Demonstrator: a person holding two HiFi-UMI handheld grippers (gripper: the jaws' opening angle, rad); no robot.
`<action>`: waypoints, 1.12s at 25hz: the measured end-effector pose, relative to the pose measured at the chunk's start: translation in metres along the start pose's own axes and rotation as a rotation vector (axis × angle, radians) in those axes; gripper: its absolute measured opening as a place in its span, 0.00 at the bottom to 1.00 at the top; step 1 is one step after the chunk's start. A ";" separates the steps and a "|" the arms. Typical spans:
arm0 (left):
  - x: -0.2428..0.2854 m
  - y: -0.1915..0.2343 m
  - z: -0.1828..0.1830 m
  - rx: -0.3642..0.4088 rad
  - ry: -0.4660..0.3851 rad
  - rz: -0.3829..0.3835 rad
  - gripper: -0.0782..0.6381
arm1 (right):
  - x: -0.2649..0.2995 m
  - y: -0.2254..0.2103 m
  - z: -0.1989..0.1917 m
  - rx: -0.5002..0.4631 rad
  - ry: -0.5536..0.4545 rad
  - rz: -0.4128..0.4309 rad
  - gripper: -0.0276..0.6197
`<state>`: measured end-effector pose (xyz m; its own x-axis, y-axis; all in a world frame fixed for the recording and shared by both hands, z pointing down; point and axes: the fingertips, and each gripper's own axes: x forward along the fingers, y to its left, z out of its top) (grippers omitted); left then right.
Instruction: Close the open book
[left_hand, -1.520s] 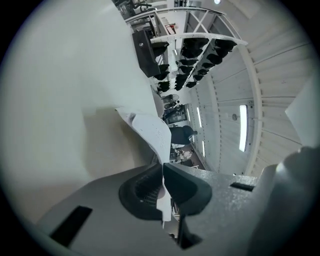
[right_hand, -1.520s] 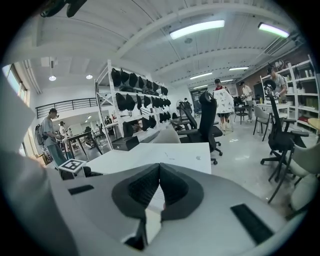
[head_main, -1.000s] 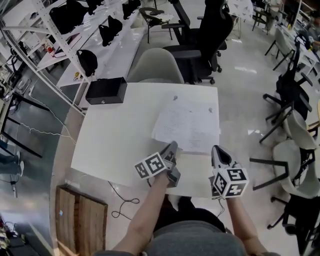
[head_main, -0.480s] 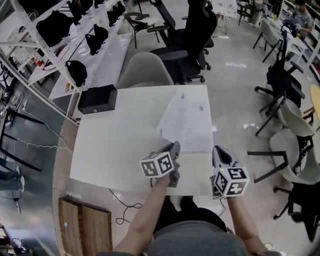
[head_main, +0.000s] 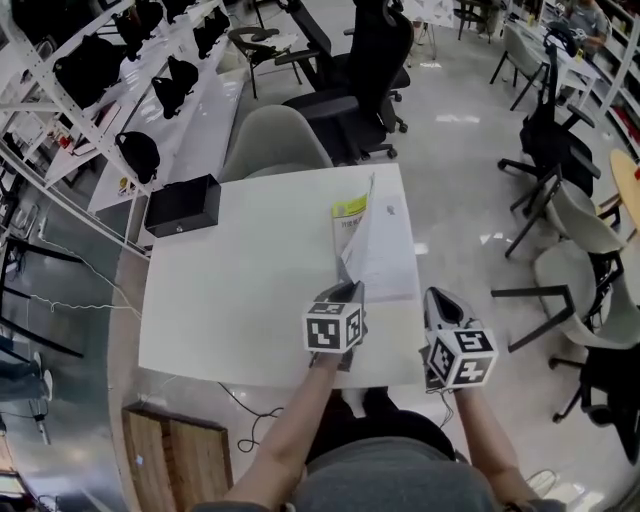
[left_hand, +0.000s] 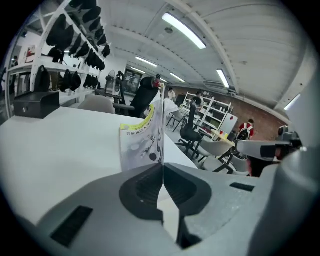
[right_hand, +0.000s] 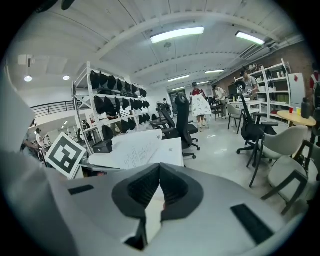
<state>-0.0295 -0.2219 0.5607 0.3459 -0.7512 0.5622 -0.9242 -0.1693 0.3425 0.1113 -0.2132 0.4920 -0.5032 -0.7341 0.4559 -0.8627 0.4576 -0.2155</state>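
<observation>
The book (head_main: 388, 262) lies on the white table (head_main: 240, 290), right of the middle. Its left half, a cover with a yellow-green strip (head_main: 350, 228), stands almost upright over the flat pages. My left gripper (head_main: 349, 292) is shut on that cover's near edge. In the left gripper view the cover (left_hand: 142, 141) rises straight from the shut left gripper (left_hand: 162, 167). My right gripper (head_main: 436, 299) sits at the table's near right edge, beside the book and apart from it. In its own view the right gripper (right_hand: 159, 174) is shut with nothing in it, and the raised pages (right_hand: 135, 149) show ahead on the left.
A black box (head_main: 182, 205) stands at the table's far left corner. A grey chair (head_main: 275, 145) and a black office chair (head_main: 352, 90) are behind the table. Shelves with black bags (head_main: 140, 150) run along the left, more chairs (head_main: 570, 230) are at the right, and a wooden pallet (head_main: 165, 450) lies on the floor.
The left gripper has rolled and moved toward the book's spine, raising the left half from flat to nearly upright. The right gripper has barely shifted.
</observation>
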 end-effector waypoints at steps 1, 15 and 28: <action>0.002 -0.001 -0.001 0.023 0.016 0.002 0.12 | 0.000 -0.001 0.000 0.004 0.000 -0.005 0.05; 0.024 -0.016 -0.019 0.267 0.197 0.036 0.12 | -0.011 -0.019 -0.002 0.029 -0.003 -0.059 0.05; 0.038 -0.017 -0.034 0.352 0.278 0.046 0.13 | -0.016 -0.029 -0.005 0.039 -0.002 -0.086 0.05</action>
<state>0.0049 -0.2258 0.6013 0.2889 -0.5714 0.7681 -0.9219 -0.3823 0.0624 0.1446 -0.2119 0.4948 -0.4273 -0.7711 0.4720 -0.9040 0.3732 -0.2087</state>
